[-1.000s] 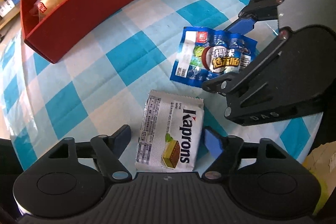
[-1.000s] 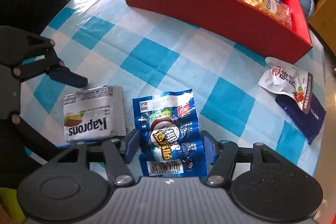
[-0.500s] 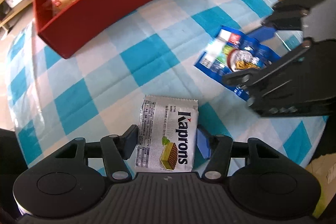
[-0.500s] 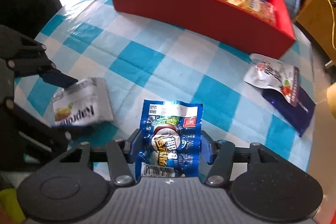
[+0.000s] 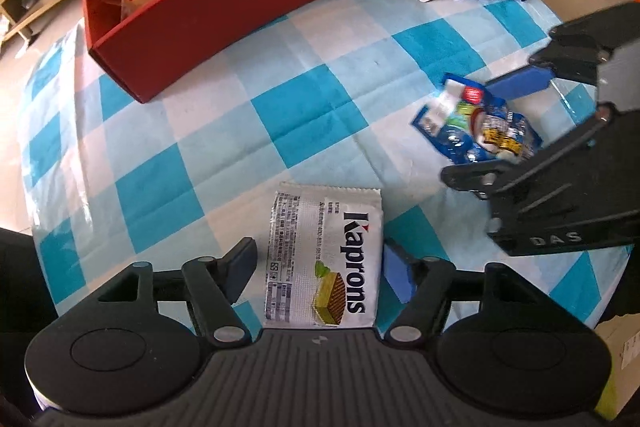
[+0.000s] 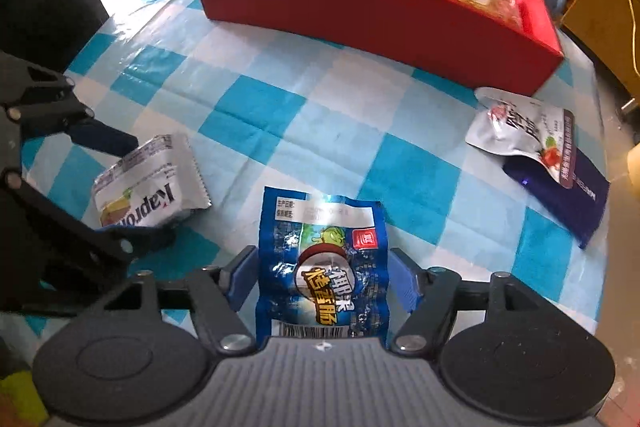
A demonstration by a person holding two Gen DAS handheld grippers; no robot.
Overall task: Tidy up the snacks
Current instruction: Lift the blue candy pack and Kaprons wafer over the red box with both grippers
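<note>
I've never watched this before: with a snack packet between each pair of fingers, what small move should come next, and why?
Probably close both again. The left gripper straddles the Kaprons wafer packet, the right gripper the blue sausage packet; both jaws are opening with gaps showing, and the red box awaits.

Four snack packets lie on the checked tablecloth point(image 6: 248, 115); one red box point(image 6: 372, 15) holds at least three more.

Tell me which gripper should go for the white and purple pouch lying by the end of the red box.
Right, probably. The white and purple pouch lies on the right gripper's side. From the left gripper it lies beyond the right gripper. Both have jaws opening around a packet: blue packet, Kaprons wafer.
</note>
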